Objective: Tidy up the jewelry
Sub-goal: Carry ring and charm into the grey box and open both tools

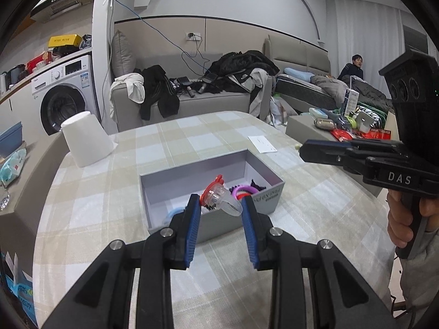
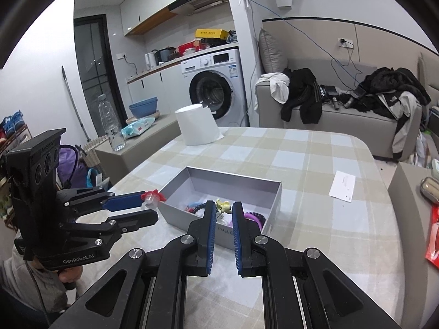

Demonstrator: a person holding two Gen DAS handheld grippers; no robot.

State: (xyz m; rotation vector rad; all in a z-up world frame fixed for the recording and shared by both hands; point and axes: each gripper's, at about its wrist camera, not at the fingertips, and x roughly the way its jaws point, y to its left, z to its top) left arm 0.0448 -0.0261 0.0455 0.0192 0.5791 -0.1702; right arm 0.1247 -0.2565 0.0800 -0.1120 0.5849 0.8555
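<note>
Nearest us in the left wrist view, our left gripper pinches a clear clip with a red bow over the grey box's near wall. From the right wrist view, our right gripper grips a small yellow-green trinket above the bracelets in that box.

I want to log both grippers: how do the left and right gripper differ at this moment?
The left gripper has wider-spread fingers with a red-and-clear clip between them; the right gripper is narrower with a small yellow trinket between its tips. Grip on either is unclear. Both have blue pads and point at the grey box.
</note>
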